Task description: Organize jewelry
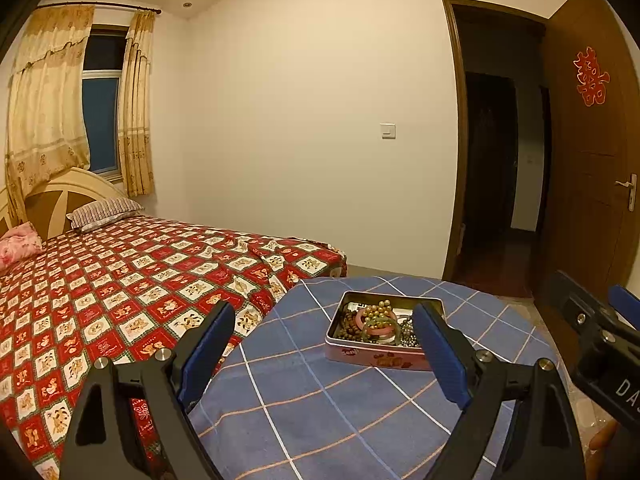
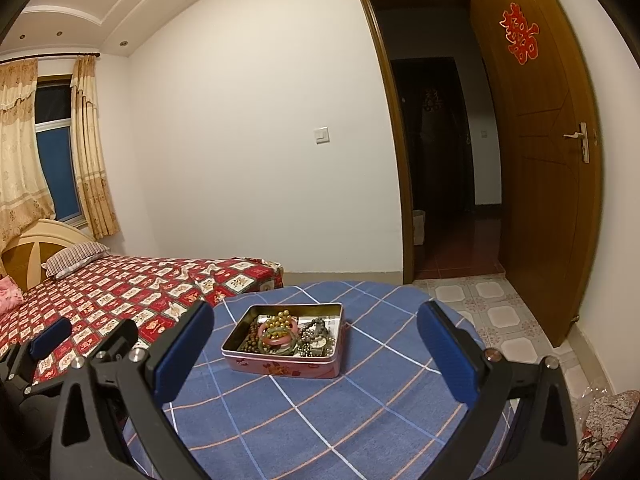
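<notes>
At far left a window (image 1: 102, 104) hangs between floral curtains (image 1: 46, 96), above a cream headboard (image 1: 68, 192). Below lie a pink cushion (image 1: 18, 246) and a striped pillow (image 1: 104, 213) on a bed (image 1: 132, 280) spread with a red-and-white patterned cover, whose foot corner runs just beside the worktop (image 1: 304, 408). The worktop carries a blue cloth with white and orange grid lines.

The left tongs (image 1: 324, 346) hang wide open above the near part of the cloth, blue pads facing each other, gripping nothing. Ahead of them, toward their right pad, a pink rectangular tin (image 1: 382, 356) sits lidless on the cloth; that pad overlaps its right end in the view. Inside lies a heap of jewelry: a gold bead strand (image 1: 378, 311), a pink bangle (image 1: 376, 326), brown beads (image 1: 347, 326) and silvery beads (image 1: 408, 334).

The right tongs (image 2: 316, 352) are likewise spread wide and empty, with the tin lying between and beyond their pads, apart from both. Further right, a light switch (image 1: 388, 130) sits on the white wall, then a dark doorway (image 1: 496, 152) and an open wooden door (image 2: 540, 168) bearing a red paper ornament (image 2: 520, 36).
</notes>
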